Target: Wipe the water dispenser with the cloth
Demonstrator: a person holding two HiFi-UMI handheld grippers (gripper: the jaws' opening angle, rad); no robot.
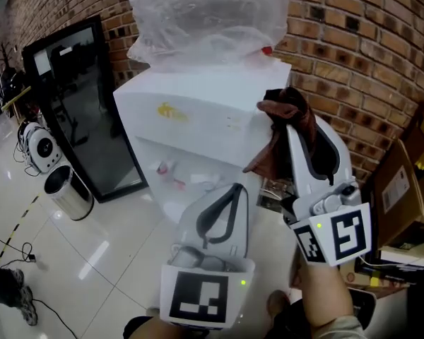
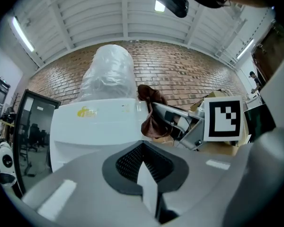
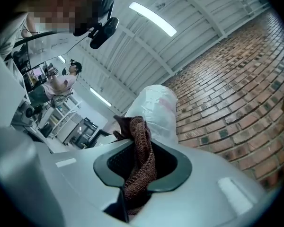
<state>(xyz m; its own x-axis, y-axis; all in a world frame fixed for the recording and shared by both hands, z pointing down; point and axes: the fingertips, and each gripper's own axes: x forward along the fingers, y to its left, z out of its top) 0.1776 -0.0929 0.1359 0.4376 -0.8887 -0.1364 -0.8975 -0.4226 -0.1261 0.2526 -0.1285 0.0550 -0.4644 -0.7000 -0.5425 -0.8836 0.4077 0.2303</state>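
The white water dispenser [image 1: 198, 111] stands against the brick wall, with a plastic-wrapped bottle [image 1: 205, 20] on top. My right gripper [image 1: 291, 124] is shut on a brown cloth [image 1: 271, 154], raised at the dispenser's upper right corner; the cloth hangs down beside that edge. Whether it touches the casing I cannot tell. In the right gripper view the cloth [image 3: 141, 167] is bunched between the jaws, with the bottle [image 3: 156, 108] behind. My left gripper [image 1: 234, 188] is lower, in front of the dispenser's tap recess, shut and holding nothing. Its view shows the dispenser [image 2: 99, 122] and the cloth [image 2: 151, 115].
A black glass-door cabinet [image 1: 78, 104] stands left of the dispenser, with a steel bin [image 1: 67, 193] and a white appliance [image 1: 39, 147] on the tiled floor. Cardboard boxes [image 1: 403, 182] crowd the right side. Cables lie on the floor at lower left.
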